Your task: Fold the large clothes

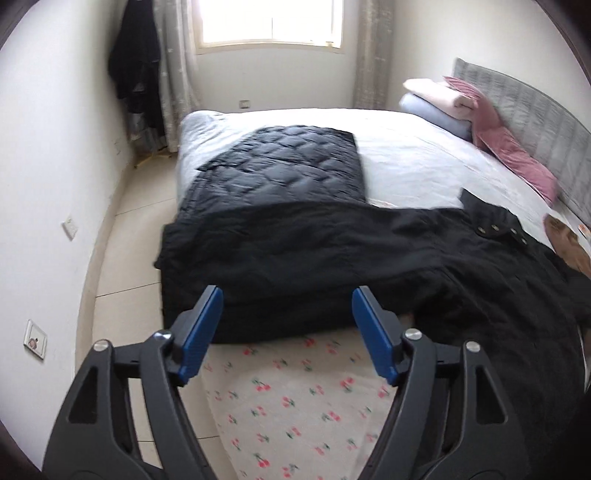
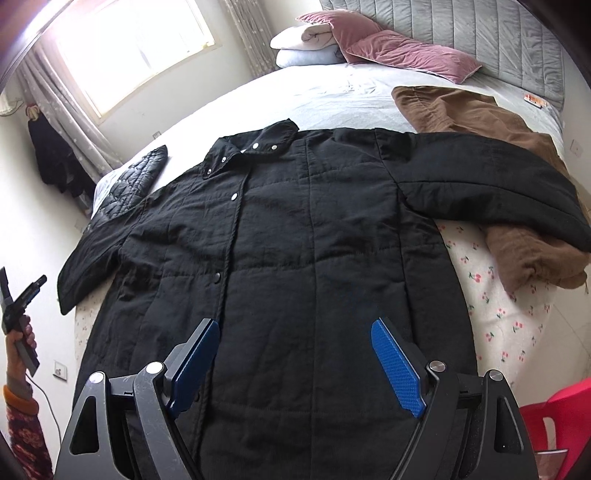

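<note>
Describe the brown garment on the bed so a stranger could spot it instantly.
Start at the grey padded headboard and the pink pillow in front of it. Just below, on the bed's right side, lies the crumpled brown garment, partly under the sleeve of the spread black coat. It is the only brown item; the other clothes are black.

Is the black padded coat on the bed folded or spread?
Spread: the black padded coat lies flat, both sleeves out.

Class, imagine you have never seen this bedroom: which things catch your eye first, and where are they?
A big black coat lies spread flat across the bed, sleeves out. A brown garment sits crumpled under its sleeve near the grey headboard. Both pairs of blue-padded tongs, left and right, hang open.
</note>
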Available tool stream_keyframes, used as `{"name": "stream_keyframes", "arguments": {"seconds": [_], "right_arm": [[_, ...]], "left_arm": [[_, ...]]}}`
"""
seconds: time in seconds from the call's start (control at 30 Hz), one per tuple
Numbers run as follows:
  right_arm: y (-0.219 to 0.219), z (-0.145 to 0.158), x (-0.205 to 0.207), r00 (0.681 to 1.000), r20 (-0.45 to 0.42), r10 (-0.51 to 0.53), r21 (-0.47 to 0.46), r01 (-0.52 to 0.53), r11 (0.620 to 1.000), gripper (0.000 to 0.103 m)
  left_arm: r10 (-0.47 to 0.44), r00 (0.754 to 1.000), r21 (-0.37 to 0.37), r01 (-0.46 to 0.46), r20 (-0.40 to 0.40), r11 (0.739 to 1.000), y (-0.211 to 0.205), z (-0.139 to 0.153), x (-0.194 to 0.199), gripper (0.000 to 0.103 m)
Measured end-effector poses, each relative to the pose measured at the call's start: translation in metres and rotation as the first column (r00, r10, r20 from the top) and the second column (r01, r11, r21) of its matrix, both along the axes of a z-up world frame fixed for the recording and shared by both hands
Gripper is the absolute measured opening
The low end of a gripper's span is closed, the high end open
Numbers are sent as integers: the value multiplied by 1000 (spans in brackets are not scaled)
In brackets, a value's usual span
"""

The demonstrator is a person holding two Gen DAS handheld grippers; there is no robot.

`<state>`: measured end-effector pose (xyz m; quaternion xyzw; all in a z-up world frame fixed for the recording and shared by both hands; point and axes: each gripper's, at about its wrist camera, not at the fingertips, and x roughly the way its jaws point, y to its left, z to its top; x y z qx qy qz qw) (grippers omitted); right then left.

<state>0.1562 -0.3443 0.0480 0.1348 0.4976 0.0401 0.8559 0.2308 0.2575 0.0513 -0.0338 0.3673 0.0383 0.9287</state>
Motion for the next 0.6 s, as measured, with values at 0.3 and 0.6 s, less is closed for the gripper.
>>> {"name": "stream_keyframes", "arguments": {"seconds": [0.3, 0.6], "right_arm": [[-3, -40, -78, 996, -75, 38, -75, -44, 996, 85], [-90, -92, -141, 972, -117, -203, -36, 200, 979, 85]], "left_arm": [[-366, 876, -103, 352, -313, 930, -92, -70, -73, 83], [-478, 796, -492, 268, -371, 829, -65, -114, -128, 7]]}}
